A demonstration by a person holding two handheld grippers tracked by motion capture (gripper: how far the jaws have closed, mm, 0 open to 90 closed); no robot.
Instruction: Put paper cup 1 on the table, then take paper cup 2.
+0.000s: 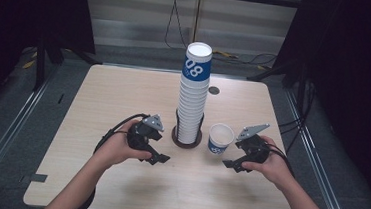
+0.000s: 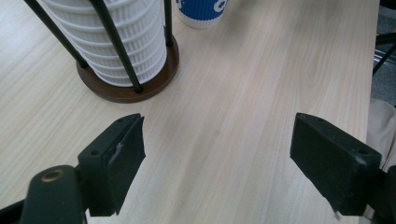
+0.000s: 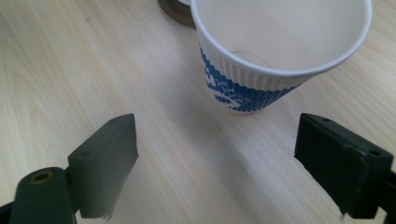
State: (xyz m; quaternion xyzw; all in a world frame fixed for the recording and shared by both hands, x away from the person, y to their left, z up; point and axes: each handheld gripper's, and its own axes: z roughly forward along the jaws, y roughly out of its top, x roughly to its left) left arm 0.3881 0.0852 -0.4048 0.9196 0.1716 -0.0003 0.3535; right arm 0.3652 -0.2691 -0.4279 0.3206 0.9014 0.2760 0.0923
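The single paper cup (image 1: 220, 138), upright on the bench (image 1: 124, 94) just right of the cup stack (image 1: 193, 97), seems light and crushable, so the right hand-held gripper (image 1: 232, 164), wide and empty, should squeeze its ribbed wall gently.

Pale wooden table (image 1: 124, 94) with a round brown cup holder (image 1: 186, 140) and a single paper cup (image 1: 220, 139).

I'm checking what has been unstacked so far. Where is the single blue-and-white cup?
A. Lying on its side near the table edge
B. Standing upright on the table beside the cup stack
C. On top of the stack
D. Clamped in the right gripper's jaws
B: the single cup stands upright on the table, right of the cup stack, ahead of the open right gripper.
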